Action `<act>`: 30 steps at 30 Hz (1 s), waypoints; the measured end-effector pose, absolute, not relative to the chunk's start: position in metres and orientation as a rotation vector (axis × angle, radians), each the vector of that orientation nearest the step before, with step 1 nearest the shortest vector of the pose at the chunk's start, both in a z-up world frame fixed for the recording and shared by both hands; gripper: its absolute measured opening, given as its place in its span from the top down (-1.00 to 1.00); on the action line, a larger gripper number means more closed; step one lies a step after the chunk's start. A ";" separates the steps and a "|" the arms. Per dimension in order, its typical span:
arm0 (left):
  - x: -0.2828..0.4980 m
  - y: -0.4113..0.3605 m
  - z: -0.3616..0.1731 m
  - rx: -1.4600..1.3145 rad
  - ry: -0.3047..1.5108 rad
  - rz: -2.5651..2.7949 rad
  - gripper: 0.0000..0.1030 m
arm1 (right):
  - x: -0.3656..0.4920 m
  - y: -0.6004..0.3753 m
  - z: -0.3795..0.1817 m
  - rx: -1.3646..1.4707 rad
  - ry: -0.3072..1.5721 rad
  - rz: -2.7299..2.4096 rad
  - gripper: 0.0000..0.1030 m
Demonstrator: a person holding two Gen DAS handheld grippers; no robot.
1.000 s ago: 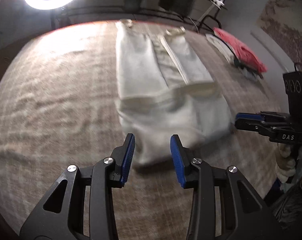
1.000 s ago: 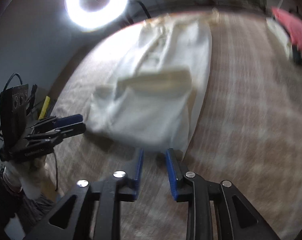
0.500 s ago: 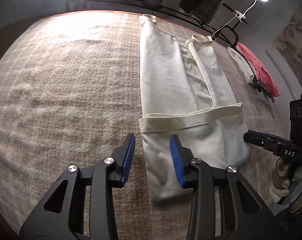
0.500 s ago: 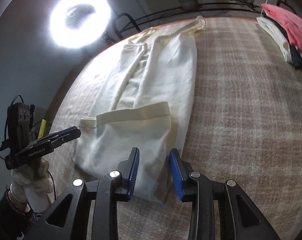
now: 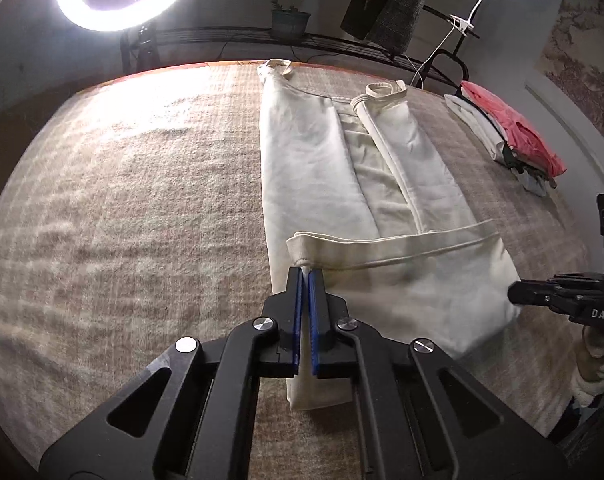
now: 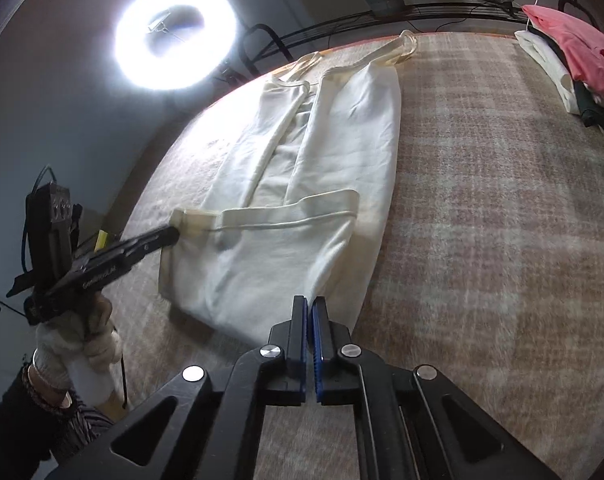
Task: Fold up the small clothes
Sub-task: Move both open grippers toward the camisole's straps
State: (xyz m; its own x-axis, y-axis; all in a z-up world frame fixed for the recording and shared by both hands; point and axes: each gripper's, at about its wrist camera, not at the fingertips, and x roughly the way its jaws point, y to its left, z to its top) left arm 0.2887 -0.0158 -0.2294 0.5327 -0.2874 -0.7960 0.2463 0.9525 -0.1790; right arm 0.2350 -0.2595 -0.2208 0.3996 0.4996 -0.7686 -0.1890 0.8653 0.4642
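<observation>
A cream sleeveless garment [image 5: 314, 168] lies lengthwise on the plaid cloth, its near end folded up so the hem band [image 5: 382, 248] crosses it. It also shows in the right wrist view [image 6: 342, 152]. My left gripper [image 5: 305, 274] is shut on the left corner of the hem band; in the right wrist view it [image 6: 170, 236] pinches that corner. My right gripper [image 6: 310, 302] is shut on the near right fold edge of the garment; in the left wrist view it [image 5: 518, 292] sits at the fold's right side.
A stack of folded clothes with a pink top [image 5: 510, 132] lies at the table's far right, also in the right wrist view [image 6: 574, 56]. A ring light [image 6: 176, 32] and a metal rack [image 5: 302, 40] stand behind the table. Plaid cloth [image 5: 122, 200] covers the table.
Both grippers were open over the garment's near end; now both are shut on it, the left on the hem corner, the right on the fold edge.
</observation>
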 end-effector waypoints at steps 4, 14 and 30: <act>0.297 -0.023 -0.245 -0.013 1.014 -0.286 0.98 | 0.236 -0.259 -0.232 0.300 1.115 0.415 1.00; 0.308 -0.016 -0.219 -0.017 0.970 -0.288 0.95 | 0.251 -0.264 -0.195 0.273 1.007 0.395 0.44; 0.427 -0.075 -0.208 -0.026 0.945 -0.406 0.93 | 0.384 -0.278 -0.196 0.200 0.943 0.355 0.42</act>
